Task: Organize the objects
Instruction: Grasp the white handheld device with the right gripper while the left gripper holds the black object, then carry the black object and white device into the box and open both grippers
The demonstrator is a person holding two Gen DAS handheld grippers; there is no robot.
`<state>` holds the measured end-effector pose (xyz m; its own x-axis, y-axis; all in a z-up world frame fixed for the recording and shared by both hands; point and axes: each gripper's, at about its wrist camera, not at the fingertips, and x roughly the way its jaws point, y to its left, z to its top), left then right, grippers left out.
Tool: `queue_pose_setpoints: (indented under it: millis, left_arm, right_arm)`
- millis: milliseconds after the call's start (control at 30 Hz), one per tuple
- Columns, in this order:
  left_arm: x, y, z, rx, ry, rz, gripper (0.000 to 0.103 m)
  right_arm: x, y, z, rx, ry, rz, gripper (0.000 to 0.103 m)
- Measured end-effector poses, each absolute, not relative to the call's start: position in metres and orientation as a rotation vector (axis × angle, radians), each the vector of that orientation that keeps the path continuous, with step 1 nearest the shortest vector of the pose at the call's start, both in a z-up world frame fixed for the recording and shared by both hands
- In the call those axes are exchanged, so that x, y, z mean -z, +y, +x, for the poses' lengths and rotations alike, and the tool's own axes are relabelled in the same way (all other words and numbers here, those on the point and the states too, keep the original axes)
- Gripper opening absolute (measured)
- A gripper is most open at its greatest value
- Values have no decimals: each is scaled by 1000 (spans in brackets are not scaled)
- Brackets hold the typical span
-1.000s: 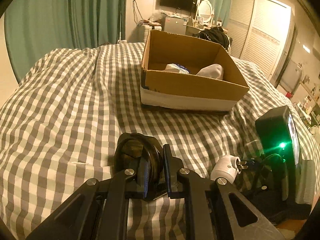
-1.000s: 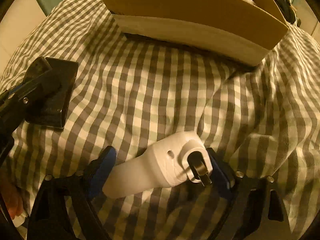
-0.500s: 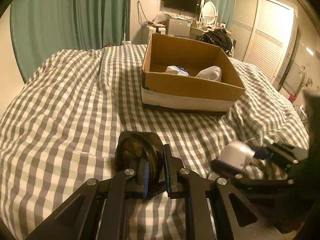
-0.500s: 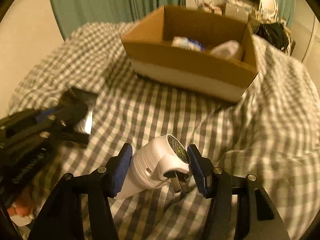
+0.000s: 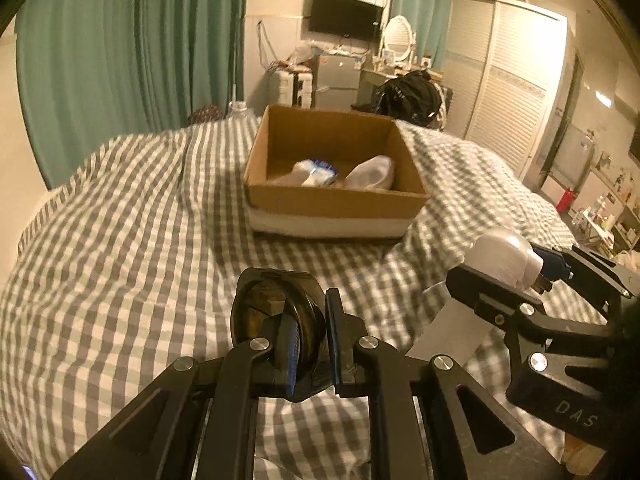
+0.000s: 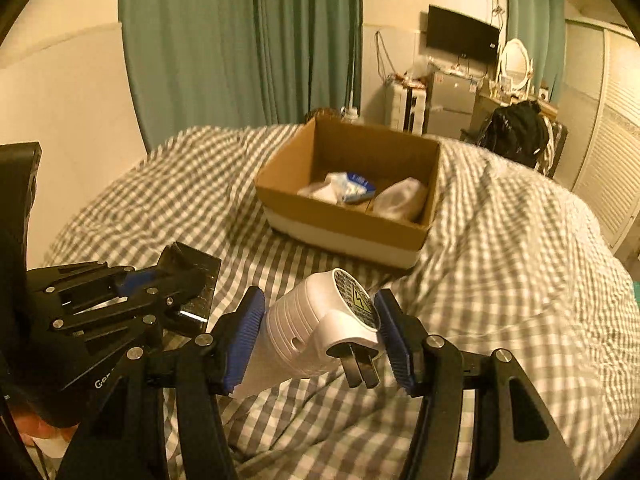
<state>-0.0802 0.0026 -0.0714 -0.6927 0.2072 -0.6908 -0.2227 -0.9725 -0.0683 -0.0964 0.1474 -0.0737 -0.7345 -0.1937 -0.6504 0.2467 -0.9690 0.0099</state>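
Both grippers had lifted off the grey-checked bed (image 5: 120, 240): right gripper (image 6: 320, 336) clamped on a white plug-in adapter (image 6: 320, 328), left gripper (image 5: 310, 340) on a round black case (image 5: 276, 312), bound for the open cardboard box (image 5: 332, 200).

boxes: 1 (image 5: 334, 200) | white plug adapters: 1 (image 6: 320, 326) | dark cases: 1 (image 5: 276, 312) | items in box: 2

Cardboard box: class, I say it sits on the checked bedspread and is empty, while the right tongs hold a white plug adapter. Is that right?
Not quite. The cardboard box does sit on the checked bedspread, but it is not empty: the right wrist view shows a white and blue packet and a white bundle inside. The right tongs do hold the white plug adapter.
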Motion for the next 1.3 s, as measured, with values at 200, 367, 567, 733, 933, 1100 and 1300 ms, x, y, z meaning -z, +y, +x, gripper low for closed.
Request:
queue_pose_setpoints:
  millis: [200, 367, 567, 733, 933, 1100, 1300]
  left_arm:
    - [38, 12, -79, -2700, 55, -1020, 13]
    - [7, 21, -88, -2695, 61, -950, 13]
    - [-24, 31, -112, -2696, 74, -873, 13]
    - [-39, 39, -144, -2714, 102, -841, 13]
    - [-38, 46, -199, -2711, 93, -862, 13]
    - [-25, 45, -244, -2708, 77, -900, 13]
    - [-1, 47, -293, -2698, 85, -951, 13]
  right_arm:
    - [36, 157, -85, 2769, 151, 894, 57]
    - [0, 162, -88, 2798, 194, 799, 57]
    - [-40, 163, -103, 2834, 269, 691, 57]
    - [-60, 162, -129, 2840, 297, 651, 57]
    - [-64, 159, -180, 2838, 333, 671, 57]
    - [-55, 161, -228, 2823, 320, 716, 57]
    - [-31, 158, -280, 2787, 307, 795, 57]
